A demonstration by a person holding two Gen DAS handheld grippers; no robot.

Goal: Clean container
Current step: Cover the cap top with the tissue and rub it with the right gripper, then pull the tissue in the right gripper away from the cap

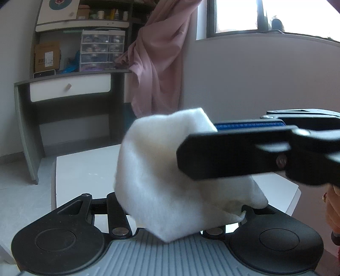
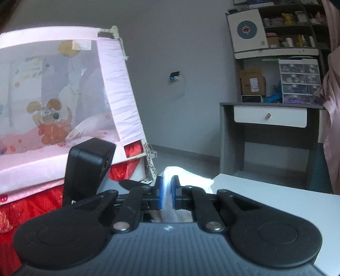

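Right gripper (image 2: 167, 192) reaches in level, pinched tight on the white cloth (image 1: 170, 176); left gripper's fingers hidden, cannot tell

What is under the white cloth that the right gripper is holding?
The white cloth, pinched by the right gripper, hangs over the white table and the left gripper's body. The cloth hides what lies directly beneath it; no container shows.

Grey walls, desk with shelves (image 2: 274, 114), pink curtain (image 1: 157, 63), bright window (image 1: 238, 17)
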